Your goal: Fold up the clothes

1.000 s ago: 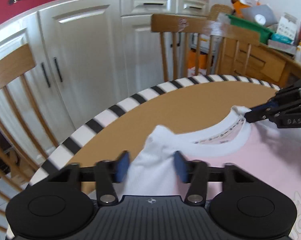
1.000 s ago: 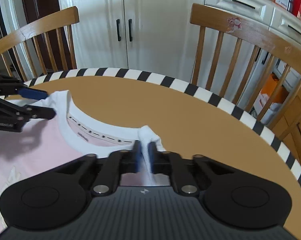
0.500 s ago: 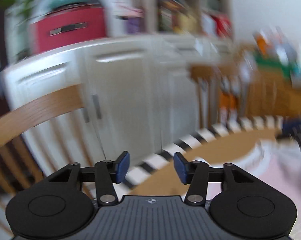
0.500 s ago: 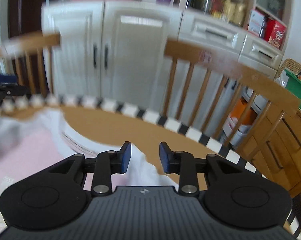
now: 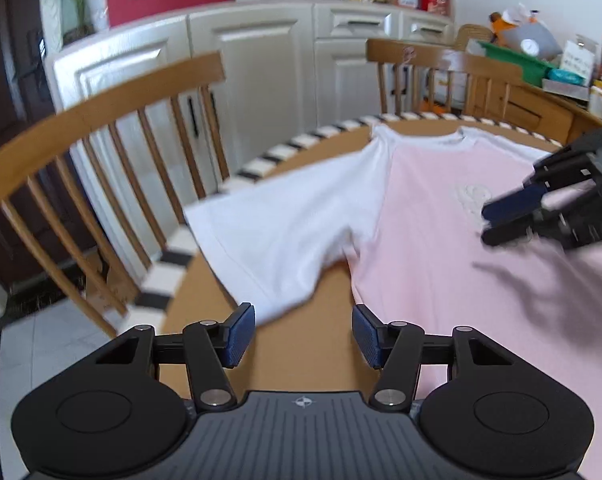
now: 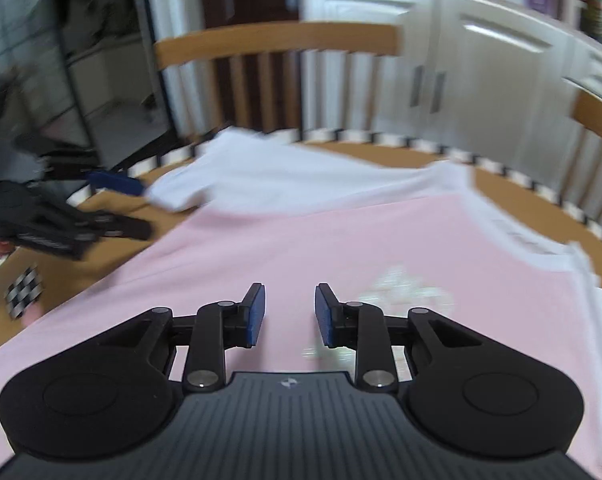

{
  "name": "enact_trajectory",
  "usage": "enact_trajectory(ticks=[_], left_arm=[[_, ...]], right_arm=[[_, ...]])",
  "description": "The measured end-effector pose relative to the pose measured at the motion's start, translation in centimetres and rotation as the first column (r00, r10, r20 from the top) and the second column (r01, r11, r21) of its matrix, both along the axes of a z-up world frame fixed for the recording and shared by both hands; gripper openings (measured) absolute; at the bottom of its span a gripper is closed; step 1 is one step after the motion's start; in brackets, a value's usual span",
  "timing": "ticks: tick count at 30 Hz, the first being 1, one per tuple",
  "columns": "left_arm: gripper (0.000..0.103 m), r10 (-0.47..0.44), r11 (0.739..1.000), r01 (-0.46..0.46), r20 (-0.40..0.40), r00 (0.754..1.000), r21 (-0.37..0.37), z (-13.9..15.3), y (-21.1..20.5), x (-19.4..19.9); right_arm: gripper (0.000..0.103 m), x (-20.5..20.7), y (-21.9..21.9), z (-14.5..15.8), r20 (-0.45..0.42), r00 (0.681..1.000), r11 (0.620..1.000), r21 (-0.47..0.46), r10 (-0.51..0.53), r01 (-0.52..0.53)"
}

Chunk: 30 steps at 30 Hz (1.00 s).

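Shirt point(image 5: 441, 216) lay flat on bench point(image 5: 301, 344).
We saw L tool point(image 5: 303, 335) open, empty; R tool point(image 6: 289, 315) closing, nothing between pads.

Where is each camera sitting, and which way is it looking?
Left wrist view: rides on the left gripper, looking down across the round brown table with the striped rim at the pink T-shirt with white sleeves; its own open jaws show.
Right wrist view: rides on the right gripper, over the shirt's pink front; its own jaws, closing with nothing between them.
Shared: the shirt, the table, and each shows the other gripper.
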<state>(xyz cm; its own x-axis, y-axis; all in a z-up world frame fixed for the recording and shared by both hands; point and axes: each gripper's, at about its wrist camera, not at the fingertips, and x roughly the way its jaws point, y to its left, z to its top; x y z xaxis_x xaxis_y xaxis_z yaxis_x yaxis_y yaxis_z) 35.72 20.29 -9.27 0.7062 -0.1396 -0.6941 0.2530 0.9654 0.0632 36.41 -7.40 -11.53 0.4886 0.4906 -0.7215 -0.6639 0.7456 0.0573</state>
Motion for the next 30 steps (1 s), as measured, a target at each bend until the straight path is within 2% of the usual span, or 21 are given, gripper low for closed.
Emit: enact_trajectory(ticks=[1, 3, 4, 6, 7, 10, 11, 13, 15, 19, 21, 25, 26, 27, 28, 29, 30], left_arm=[[0.06, 0.03, 1.0, -0.03, -0.001, 1.0, -0.009, -0.4, 0.3, -0.2], [0.059, 0.078, 0.996, -0.078, 0.004, 0.997, -0.033, -0.5, 0.7, -0.8], [0.059, 0.095, 0.995, -0.095, -0.001, 0.996, -0.038, -0.5, 0.8, -1.1], [0.057, 0.123, 0.991, -0.125, -0.035, 0.992, -0.052, 0.1, 0.9, -2.1], [0.058, 0.137, 0.986, -0.141, -0.045, 0.99, -0.087, 0.7, 1.0, -3.0], [0.064, 0.163, 0.968, -0.176, -0.082, 0.983, -0.181, 2.5, 1.0, -7.5], [0.066, 0.168, 0.96, -0.186, -0.099, 0.981, -0.21, 3.1, 0.9, -9.1], [0.066, 0.168, 0.944, -0.204, -0.153, 0.974, -0.259, 3.5, 0.5, -12.7], [0.066, 0.167, 0.934, -0.219, -0.198, 0.966, -0.283, 3.5, -0.4, -16.0], [0.066, 0.191, 0.913, -0.268, -0.258, 0.947, -0.308, 2.9, -1.9, -20.9], [0.066, 0.207, 0.902, -0.296, -0.289, 0.935, -0.313, 2.4, -2.5, -22.5], [0.066, 0.201, 0.938, -0.256, -0.235, 0.951, -0.235, 2.0, -4.5, -24.4], [0.065, 0.196, 0.95, -0.24, -0.218, 0.956, -0.198, 1.9, -5.1, -24.7], [0.056, 0.197, 0.963, -0.228, -0.199, 0.96, -0.144, 1.8, -5.8, -25.0], [0.024, 0.202, 0.972, -0.22, -0.184, 0.962, -0.084, 1.9, -6.4, -25.3], [0.003, 0.208, 0.973, -0.223, -0.189, 0.96, -0.061, 2.0, -6.7, -25.6], [0.001, 0.226, 0.965, -0.248, -0.213, 0.951, -0.087, 2.1, -6.5, -25.9]], right_arm=[[0.029, -0.5, 0.8, -0.3, -0.007, 1.0, 1.0, -0.024, 0.02, -0.021], [0.03, -1.8, 1.5, -1.0, -0.02, 0.999, 0.997, -0.069, 0.037, -0.039], [0.031, -2.3, 1.5, -1.1, -0.002, 1.0, 0.997, -0.072, 0.026, -0.026], [0.028, -3.5, 0.8, -0.5, -0.026, 1.0, 0.995, -0.099, 0.001, -0.004], [0.029, -4.4, -0.1, 0.3, -0.025, 0.999, 0.996, -0.09, -0.02, 0.018], [0.04, -8.7, -5.1, 3.0, 0.004, 0.993, 0.992, -0.03, -0.121, 0.121], [0.04, -10.4, -7.1, 3.6, -0.003, 0.985, 0.985, -0.021, -0.171, 0.171], [0.04, -14.2, -11.5, 3.9, -0.046, 0.959, 0.96, -0.019, -0.28, 0.279], [0.04, -18.4, -15.3, 3.8, -0.097, 0.92, 0.925, -0.034, -0.38, 0.379], [0.04, -26.7, -19.9, 2.6, -0.194, 0.841, 0.863, -0.087, -0.505, 0.499], [0.041, -29.1, -20.7, 2.0, -0.215, 0.818, 0.845, -0.1, -0.533, 0.525], [0.041, -31.4, -20.9, 0.6, -0.248, 0.797, 0.834, -0.104, -0.55, 0.543], [0.031, -31.6, -20.7, 0.3, -0.253, 0.8, 0.836, -0.095, -0.545, 0.54], [0.016, -31.9, -20.3, 0.3, -0.24, 0.809, 0.842, -0.09, -0.537, 0.532], [0.005, -32.2, -19.9, 0.3, -0.228, 0.817, 0.847, -0.088, -0.53, 0.525], [0.004, -32.3, -19.7, 0.4, -0.226, 0.816, 0.845, -0.091, -0.532, 0.526], [0.004, -32.4, -19.8, 0.5, -0.234, 0.814, 0.846, -0.091, -0.531, 0.526]])
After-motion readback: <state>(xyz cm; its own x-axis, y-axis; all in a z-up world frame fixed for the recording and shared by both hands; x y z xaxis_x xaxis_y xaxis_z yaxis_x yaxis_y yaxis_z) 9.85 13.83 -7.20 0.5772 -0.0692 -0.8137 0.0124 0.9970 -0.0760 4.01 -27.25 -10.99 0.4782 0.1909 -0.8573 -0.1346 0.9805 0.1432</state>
